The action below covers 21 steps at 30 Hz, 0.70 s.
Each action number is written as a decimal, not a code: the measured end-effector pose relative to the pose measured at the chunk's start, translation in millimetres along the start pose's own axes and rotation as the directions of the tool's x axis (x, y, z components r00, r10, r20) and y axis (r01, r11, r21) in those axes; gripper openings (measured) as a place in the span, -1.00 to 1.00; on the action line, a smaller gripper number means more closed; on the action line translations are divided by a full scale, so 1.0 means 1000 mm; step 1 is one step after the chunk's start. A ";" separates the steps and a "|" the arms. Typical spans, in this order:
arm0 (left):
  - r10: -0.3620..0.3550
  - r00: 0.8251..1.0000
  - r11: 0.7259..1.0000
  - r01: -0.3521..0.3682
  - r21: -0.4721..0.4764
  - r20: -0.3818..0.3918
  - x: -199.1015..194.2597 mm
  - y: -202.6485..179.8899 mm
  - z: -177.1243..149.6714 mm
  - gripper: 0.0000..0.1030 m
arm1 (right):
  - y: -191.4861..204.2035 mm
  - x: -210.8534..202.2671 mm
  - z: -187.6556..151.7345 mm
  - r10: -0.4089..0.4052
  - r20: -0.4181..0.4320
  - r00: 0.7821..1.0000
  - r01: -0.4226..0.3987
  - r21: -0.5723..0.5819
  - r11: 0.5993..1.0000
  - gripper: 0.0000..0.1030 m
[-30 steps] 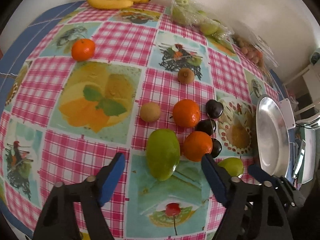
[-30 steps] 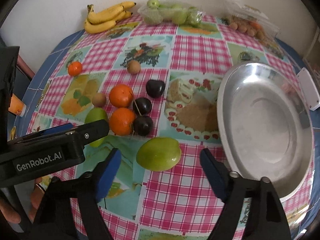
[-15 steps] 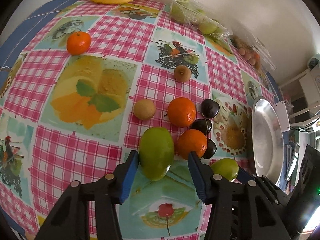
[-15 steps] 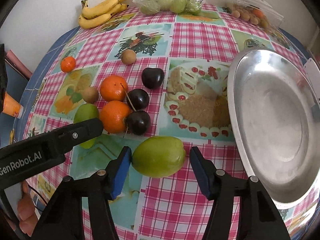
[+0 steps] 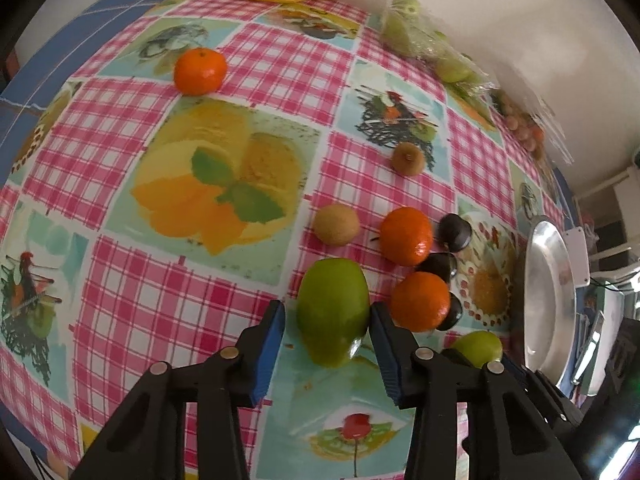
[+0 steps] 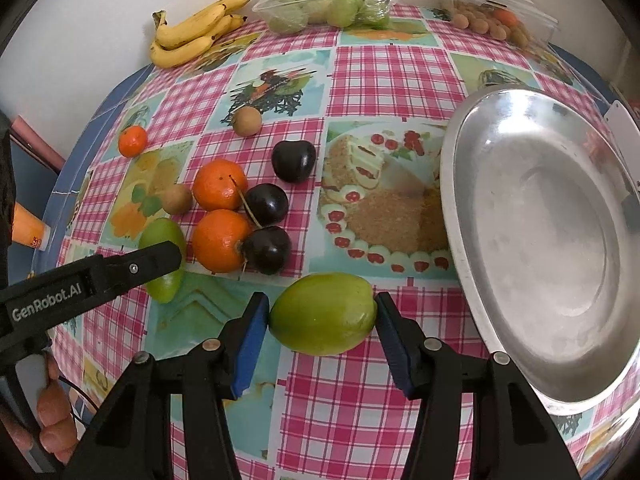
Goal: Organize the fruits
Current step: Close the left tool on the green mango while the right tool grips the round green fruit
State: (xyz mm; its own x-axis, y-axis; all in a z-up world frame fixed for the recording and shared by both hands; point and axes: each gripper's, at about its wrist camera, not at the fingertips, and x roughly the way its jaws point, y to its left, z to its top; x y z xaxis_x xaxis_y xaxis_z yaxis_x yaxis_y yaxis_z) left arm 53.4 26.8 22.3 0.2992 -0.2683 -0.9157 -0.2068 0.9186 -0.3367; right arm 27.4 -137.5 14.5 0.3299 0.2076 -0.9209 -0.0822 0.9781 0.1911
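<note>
Green mangoes on the checked tablecloth (image 6: 400, 80) sit between both grippers' closing jaws: left gripper (image 5: 326, 334) brackets one mango (image 5: 333, 310), left pad apart; right gripper (image 6: 320, 320) pinches the other mango (image 6: 322, 313). I judge grasping underway; next, lift to the steel tray (image 6: 540, 240) at right.

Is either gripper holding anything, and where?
Left gripper: nothing yet, jaws just closing beside a green mango's sides. Right gripper: closing on a second mango's ends; contact unclear.

I'm seeing oranges (image 5: 420, 301) & dark plums (image 6: 267, 255) crowding the L gripper's (image 5: 327, 328) right, open cloth (image 5: 160, 304) lying left.
</note>
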 end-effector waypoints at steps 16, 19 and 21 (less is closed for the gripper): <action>0.025 0.999 1.000 -0.025 0.006 0.028 0.002 0.000 0.001 -0.23 | 0.001 0.001 0.001 -0.005 -0.002 1.000 0.005 -0.004 1.000 0.09; 0.026 0.999 1.000 -0.027 0.005 0.028 0.002 0.001 0.001 -0.23 | 0.001 0.002 0.002 -0.005 -0.001 1.000 0.005 -0.003 1.000 0.09; 0.027 0.999 1.000 -0.027 0.003 0.026 0.001 0.001 0.002 -0.23 | 0.000 0.002 0.001 -0.004 0.000 1.000 0.004 0.001 1.000 0.08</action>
State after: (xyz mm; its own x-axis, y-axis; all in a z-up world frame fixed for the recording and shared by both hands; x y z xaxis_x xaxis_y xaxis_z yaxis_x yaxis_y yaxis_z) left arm 55.1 27.4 21.1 0.3177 -0.2358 -0.9184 -0.2124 0.9263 -0.3112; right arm 29.0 -136.7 13.6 0.3304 0.2034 -0.9217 -0.0801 0.9790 0.1873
